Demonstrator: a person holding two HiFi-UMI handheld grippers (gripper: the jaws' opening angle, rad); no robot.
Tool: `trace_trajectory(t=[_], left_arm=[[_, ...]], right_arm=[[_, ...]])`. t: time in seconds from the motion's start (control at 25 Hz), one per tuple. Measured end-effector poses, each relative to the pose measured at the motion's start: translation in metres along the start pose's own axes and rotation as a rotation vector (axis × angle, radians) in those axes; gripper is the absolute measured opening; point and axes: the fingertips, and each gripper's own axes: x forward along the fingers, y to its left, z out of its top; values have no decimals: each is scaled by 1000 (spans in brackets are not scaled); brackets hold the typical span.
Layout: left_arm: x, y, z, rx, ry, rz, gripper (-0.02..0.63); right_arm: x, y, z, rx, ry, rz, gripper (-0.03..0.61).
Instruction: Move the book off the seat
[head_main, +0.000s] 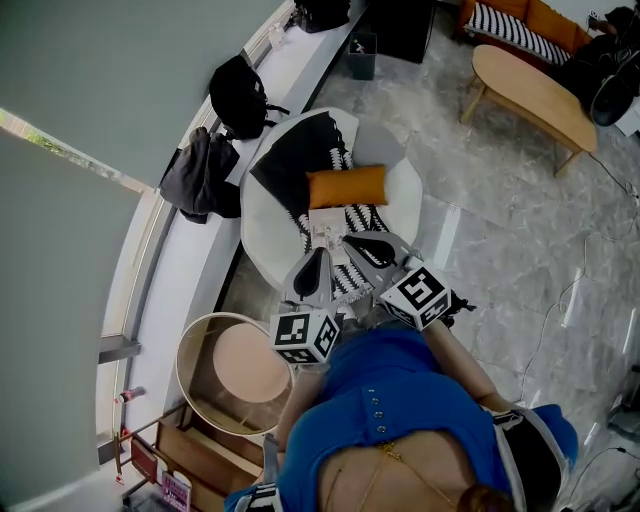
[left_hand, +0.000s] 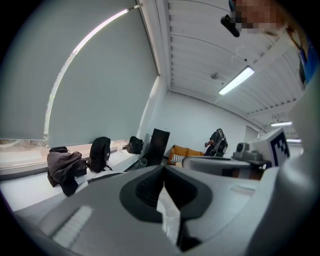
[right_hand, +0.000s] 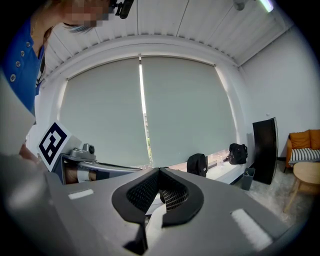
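1. Left claw (head_main: 320, 256) and right claw (head_main: 350, 240) are both pinched together, apparently empty.
2. The book (head_main: 326, 226) lies on the seat (head_main: 262, 218), just in front of the cushion (head_main: 346, 186).
3. I'd open one claw and grip the book's edge farthest from the cushion.
4. I can't identify the white sliver below each claw's pads.

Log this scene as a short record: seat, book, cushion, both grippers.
seat: round white chair under a black-and-white striped throw
book: thin white book, flat on the seat before the cushion
cushion: orange rectangular cushion
left gripper: jaws together, by the book's near edge
right gripper: jaws together, alongside
task: book not yet off
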Motion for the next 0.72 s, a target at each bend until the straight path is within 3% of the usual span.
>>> trace_trajectory(t=[0.4, 0.72], left_arm=[[9, 22, -10, -1, 43, 27, 3], [52, 71, -58, -29, 135, 22, 3]], right_arm=[[21, -6, -13, -22, 64, -3, 2], [70, -38, -75, 16, 178, -26, 2]])
